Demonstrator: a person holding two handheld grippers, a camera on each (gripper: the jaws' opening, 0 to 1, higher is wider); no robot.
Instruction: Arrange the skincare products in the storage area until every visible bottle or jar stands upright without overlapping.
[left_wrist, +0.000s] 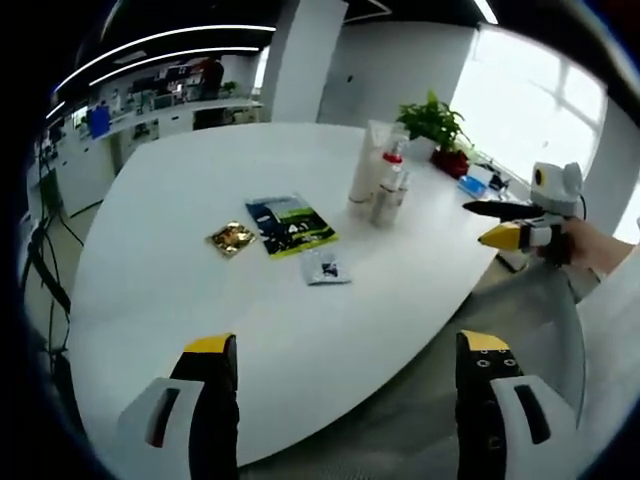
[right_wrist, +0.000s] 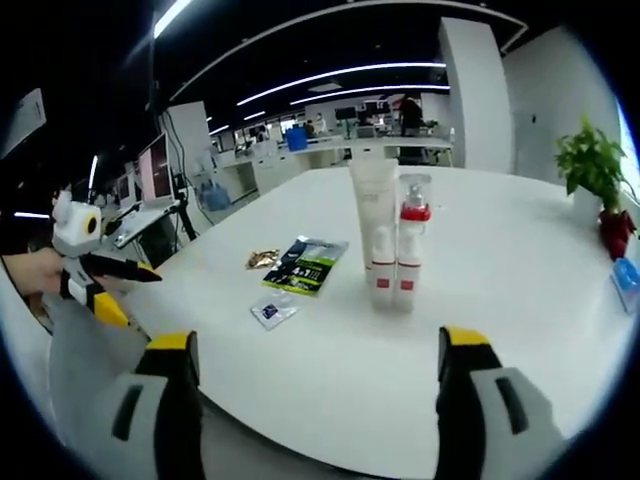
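**Skincare cluster upright, both tools held clear**

Spanning a bright open office, the white bench (left_wrist: 180, 250) carries the tall white tube (right_wrist: 373, 225) standing upright. Touching the tube's side stands the red-capped bottle (right_wrist: 410, 250), also upright. Near the tube lie the green-and-black packet (right_wrist: 305, 265), the gold sachet (right_wrist: 263, 259) and the small clear sachet (right_wrist: 273, 311), all flat. Beyond the tube sits a potted plant (left_wrist: 437, 125). The left gripper (left_wrist: 350, 350) and right gripper (right_wrist: 315, 345) hover off the bench edge, jaws spread, holding nothing.
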